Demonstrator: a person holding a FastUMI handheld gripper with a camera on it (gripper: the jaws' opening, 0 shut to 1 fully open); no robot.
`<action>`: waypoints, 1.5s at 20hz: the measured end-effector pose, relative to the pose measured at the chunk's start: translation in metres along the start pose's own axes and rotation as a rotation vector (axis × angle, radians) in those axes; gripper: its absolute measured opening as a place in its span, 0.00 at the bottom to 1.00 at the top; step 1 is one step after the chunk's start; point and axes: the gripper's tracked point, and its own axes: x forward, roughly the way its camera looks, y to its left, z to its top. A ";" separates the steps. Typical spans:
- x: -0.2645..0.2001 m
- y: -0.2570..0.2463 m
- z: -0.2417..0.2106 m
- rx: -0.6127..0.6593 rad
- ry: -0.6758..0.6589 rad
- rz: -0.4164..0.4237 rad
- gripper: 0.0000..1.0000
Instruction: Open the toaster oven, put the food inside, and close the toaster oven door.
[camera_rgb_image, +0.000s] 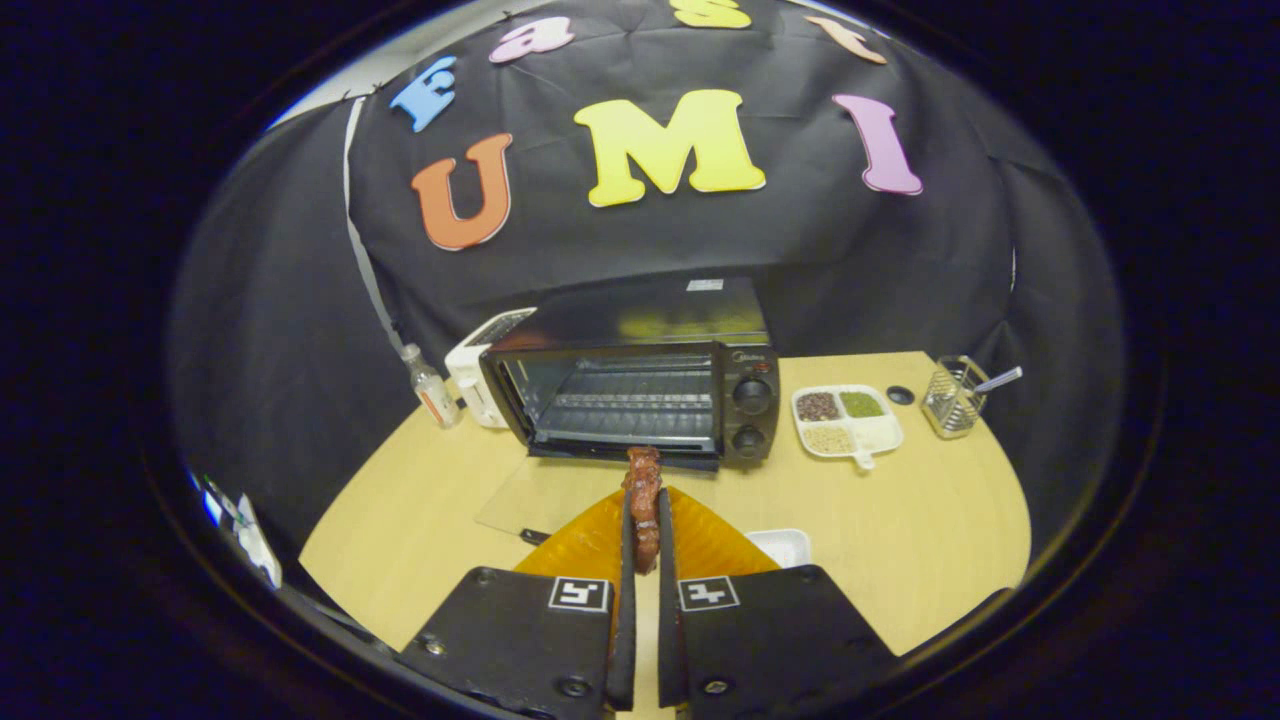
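Note:
A black toaster oven (640, 385) stands at the back of the wooden table. Its glass door (545, 497) lies folded down flat toward me, and the wire rack (625, 398) inside is bare. My gripper (645, 535) is shut on a reddish-brown piece of food (643, 495), which sticks up from between the two fingers. The food hangs above an orange ribbed plate (700, 545), short of the oven's mouth and over the lowered door's near edge.
A white toaster (480, 375) and a small clear bottle (430, 390) stand left of the oven. To its right lie a white divided tray of grains (880, 435), a dark lid (900, 395) and a wire holder with a spoon (955, 398). A small white dish (785, 545) sits beside the plate.

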 end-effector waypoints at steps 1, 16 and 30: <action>0.011 0.007 0.002 0.038 -0.009 0.017 0.12; 0.213 0.019 0.029 0.700 -0.174 0.180 0.12; 0.234 -0.031 0.026 0.511 -0.220 -0.043 0.31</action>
